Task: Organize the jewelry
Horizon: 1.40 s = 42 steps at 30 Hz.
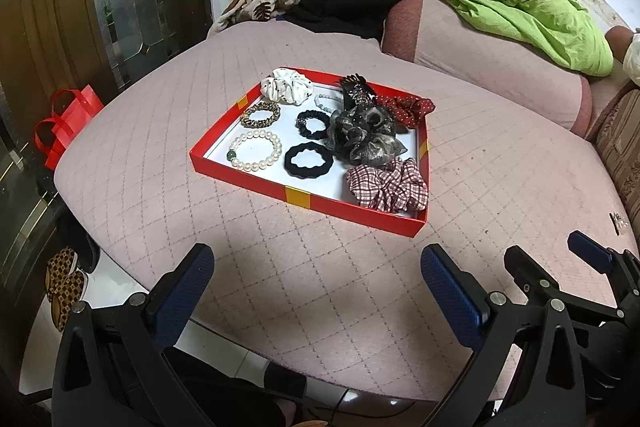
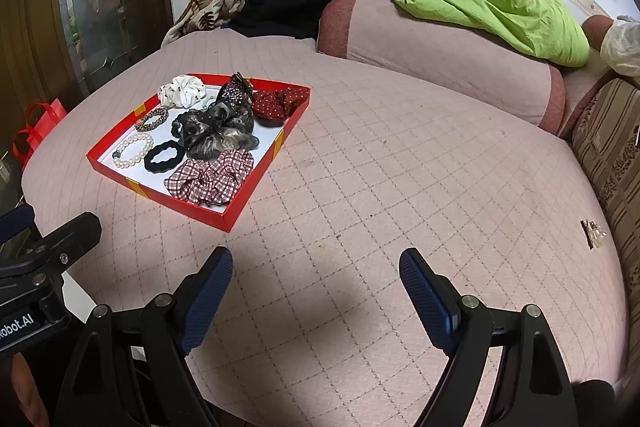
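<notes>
While both tools, left (image 1: 316, 291) and right (image 2: 316, 293), hover spread wide and empty over the cushion (image 2: 400, 167), the clip (image 2: 593, 233) lies alone far right, well apart from the tray (image 1: 240, 175). Risk: overlapping scrunchies (image 1: 362, 137) may snag, dragging 2 out together.

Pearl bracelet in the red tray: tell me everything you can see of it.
The pearl bracelet is a closed ring of round, glossy white beads with one dark green bead on its left side. It lies flat on the white floor of the red tray, in the near-left corner, beside the black scrunchie and touching nothing else. Neither gripper is near it.
</notes>
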Available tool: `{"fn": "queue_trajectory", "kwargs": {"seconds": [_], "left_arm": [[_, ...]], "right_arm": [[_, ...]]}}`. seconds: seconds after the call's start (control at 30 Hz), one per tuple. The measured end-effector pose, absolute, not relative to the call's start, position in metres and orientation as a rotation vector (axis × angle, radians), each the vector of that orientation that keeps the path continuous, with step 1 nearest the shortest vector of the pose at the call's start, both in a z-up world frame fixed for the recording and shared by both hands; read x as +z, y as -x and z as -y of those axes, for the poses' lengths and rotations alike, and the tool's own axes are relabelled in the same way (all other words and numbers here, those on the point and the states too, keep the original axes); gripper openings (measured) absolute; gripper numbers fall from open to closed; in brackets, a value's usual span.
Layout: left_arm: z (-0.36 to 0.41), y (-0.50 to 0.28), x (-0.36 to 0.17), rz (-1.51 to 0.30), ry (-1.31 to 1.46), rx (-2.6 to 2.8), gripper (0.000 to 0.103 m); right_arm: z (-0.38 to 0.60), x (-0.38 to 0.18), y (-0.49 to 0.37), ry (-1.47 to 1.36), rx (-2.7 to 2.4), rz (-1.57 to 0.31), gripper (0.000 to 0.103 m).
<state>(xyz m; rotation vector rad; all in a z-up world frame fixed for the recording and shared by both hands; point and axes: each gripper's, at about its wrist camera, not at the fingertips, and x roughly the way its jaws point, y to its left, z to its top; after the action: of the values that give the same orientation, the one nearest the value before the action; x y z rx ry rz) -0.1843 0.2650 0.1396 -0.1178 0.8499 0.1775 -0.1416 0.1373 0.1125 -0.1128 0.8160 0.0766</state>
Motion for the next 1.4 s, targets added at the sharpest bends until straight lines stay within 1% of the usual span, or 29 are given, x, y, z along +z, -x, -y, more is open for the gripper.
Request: {"fn": "queue_trajectory", "kwargs": {"seconds": [1.4], "left_arm": [[-0.2716,0.1784,0.1350,-0.880,0.155,0.182,0.103]], "right_arm": [[-0.1436,0.1094,0.1432,0.132,0.108,-0.827,0.089]]}}
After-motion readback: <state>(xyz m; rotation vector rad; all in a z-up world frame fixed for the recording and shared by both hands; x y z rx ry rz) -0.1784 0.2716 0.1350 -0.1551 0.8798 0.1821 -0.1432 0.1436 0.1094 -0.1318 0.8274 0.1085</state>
